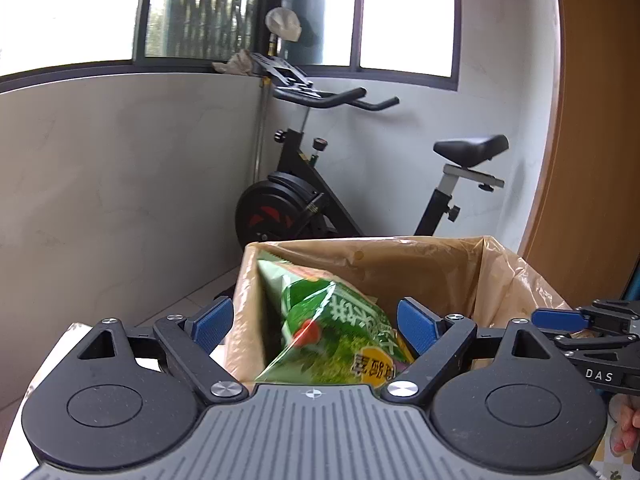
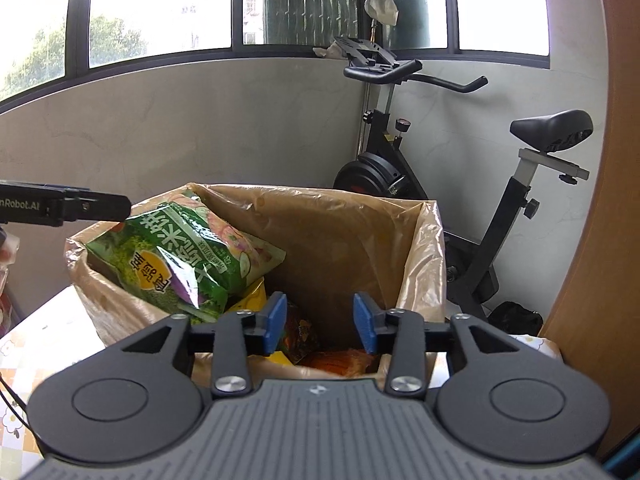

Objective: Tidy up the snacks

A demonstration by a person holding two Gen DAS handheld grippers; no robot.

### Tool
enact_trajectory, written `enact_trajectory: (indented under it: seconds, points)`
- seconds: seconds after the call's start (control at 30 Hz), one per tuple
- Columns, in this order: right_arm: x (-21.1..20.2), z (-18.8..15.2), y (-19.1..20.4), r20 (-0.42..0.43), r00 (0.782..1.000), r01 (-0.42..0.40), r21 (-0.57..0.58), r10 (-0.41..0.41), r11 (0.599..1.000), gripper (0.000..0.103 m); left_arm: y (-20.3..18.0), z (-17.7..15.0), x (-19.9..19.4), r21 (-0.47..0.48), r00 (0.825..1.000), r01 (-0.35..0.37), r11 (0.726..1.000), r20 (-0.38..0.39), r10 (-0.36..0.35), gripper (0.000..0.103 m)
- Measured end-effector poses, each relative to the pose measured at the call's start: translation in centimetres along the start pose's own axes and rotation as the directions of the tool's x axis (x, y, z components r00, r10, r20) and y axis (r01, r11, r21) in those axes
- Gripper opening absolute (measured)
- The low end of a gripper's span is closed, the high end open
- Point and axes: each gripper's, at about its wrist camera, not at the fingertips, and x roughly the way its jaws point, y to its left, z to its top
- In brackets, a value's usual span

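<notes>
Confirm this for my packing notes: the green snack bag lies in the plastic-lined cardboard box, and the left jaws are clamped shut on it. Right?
Not quite. The green snack bag does lie in the plastic-lined cardboard box, but the left gripper stands wide open, its blue pads clear of the bag on both sides. The left wrist view shows it.

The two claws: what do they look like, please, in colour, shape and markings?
Both the left claw and the right claw have blue ribbed pads on black linkage arms with silver screws, round black housings and a grey ribbed body. White lettering marks their sides: "DAS" on the right one, "nRobot.AI" on the left one.
</notes>
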Motion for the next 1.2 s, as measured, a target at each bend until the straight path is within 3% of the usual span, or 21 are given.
enact_trajectory:
  seconds: [0.33, 0.73, 1.2]
  points:
    - [-3.6, -1.3, 0.8, 0.058, 0.998, 0.012, 0.009, -0.013, 1.0, 0.045, 1.3, -2.5, -3.7, -0.041, 1.0, -0.015, 0.999, 0.026, 0.016, 0.091]
    - [-7.2, -3.8, 2.0, 0.104, 0.995, 0.003, 0.007, -0.004, 1.0, 0.045, 1.6, -7.1, -6.3, -0.056, 1.0, -0.016, 0.998, 0.004, 0.017, 0.09]
    - [-7.2, -10.0, 1.4, -0.014, 1.0, 0.014, 0.084, -0.013, 0.996, 0.045, 0.8, -12.4, -6.1, -0.089, 0.995, -0.007, 0.996, -0.095, -0.002, 0.089]
